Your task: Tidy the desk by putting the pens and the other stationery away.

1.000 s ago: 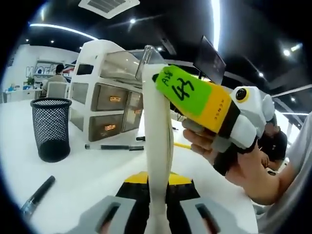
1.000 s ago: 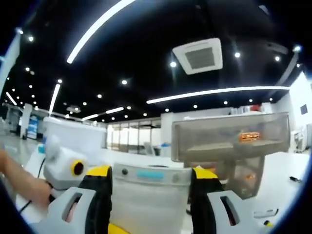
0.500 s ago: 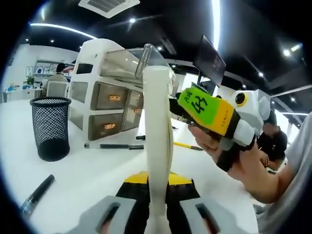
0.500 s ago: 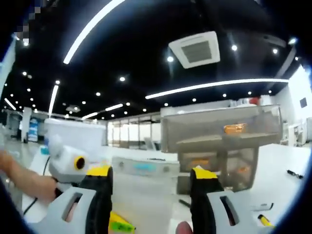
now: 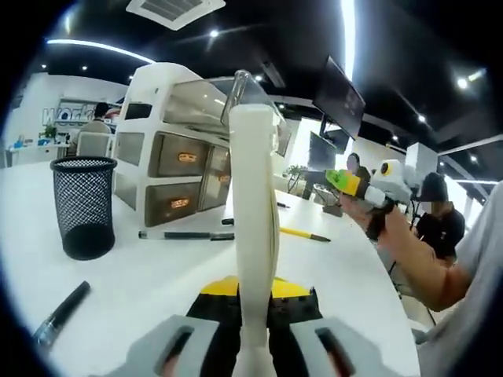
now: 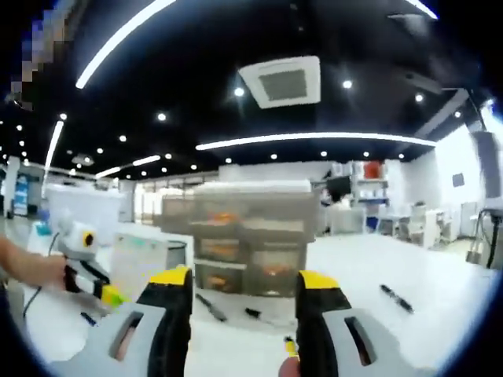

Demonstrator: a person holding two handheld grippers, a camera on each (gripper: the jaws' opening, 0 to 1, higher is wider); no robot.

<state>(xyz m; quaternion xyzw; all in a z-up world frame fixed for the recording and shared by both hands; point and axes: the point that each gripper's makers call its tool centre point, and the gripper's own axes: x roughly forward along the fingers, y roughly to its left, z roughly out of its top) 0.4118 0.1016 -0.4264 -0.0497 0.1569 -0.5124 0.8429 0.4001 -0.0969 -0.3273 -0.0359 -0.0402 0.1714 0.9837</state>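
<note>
The jaws of the left gripper [image 5: 255, 345] are closed on a tall white slab-like object [image 5: 253, 236], seen edge-on and standing upright between them; what kind of stationery it is I cannot tell. In the right gripper view, the right gripper [image 6: 245, 330] has its jaws parted with nothing between them, and in the left gripper view it appears to the right, held up in a person's hand [image 5: 385, 224] well away from the white object. On the white desk [image 5: 141, 275] a black mesh pen cup [image 5: 82, 206] stands to the left, with a dark marker [image 5: 59, 314] lying nearer the camera. A black pen [image 5: 185, 235] and a yellow pencil [image 5: 302, 233] lie in front of a white drawer organizer [image 5: 177, 157] with translucent drawers. The right gripper view shows the same organizer ahead, with a black pen [image 6: 397, 298] lying apart on the right.
</note>
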